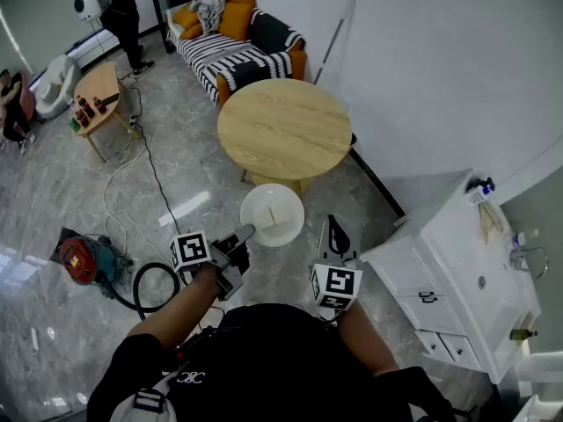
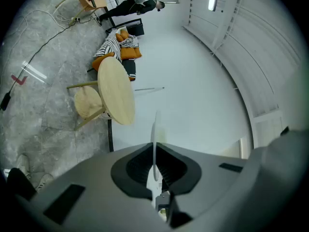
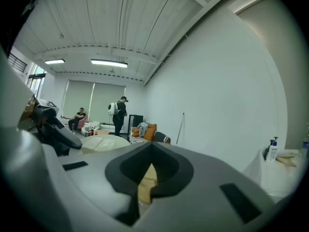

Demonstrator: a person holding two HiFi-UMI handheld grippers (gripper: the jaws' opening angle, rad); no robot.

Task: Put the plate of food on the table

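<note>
A white plate (image 1: pixel 273 215) with a thin tan strip of food on it hangs level over the floor, just short of the round wooden table (image 1: pixel 284 128). My left gripper (image 1: pixel 246 233) is shut on the plate's near-left rim. In the left gripper view the plate (image 2: pixel 155 139) shows edge-on, pinched between the jaws of the left gripper (image 2: pixel 154 170), with the table (image 2: pixel 116 93) beyond it. My right gripper (image 1: pixel 335 227) hovers to the right of the plate, apart from it, shut and holding nothing. The right gripper view shows the closed right gripper (image 3: pixel 150 151) and the plate (image 3: pixel 104 144) to its left.
A white cabinet with a sink (image 1: pixel 466 262) stands close on the right. A red machine with a black hose (image 1: pixel 84 260) and cables lie on the floor at left. Farther off are a striped sofa (image 1: pixel 237 47), a small low table (image 1: pixel 95 95) and a standing person (image 1: pixel 119 11).
</note>
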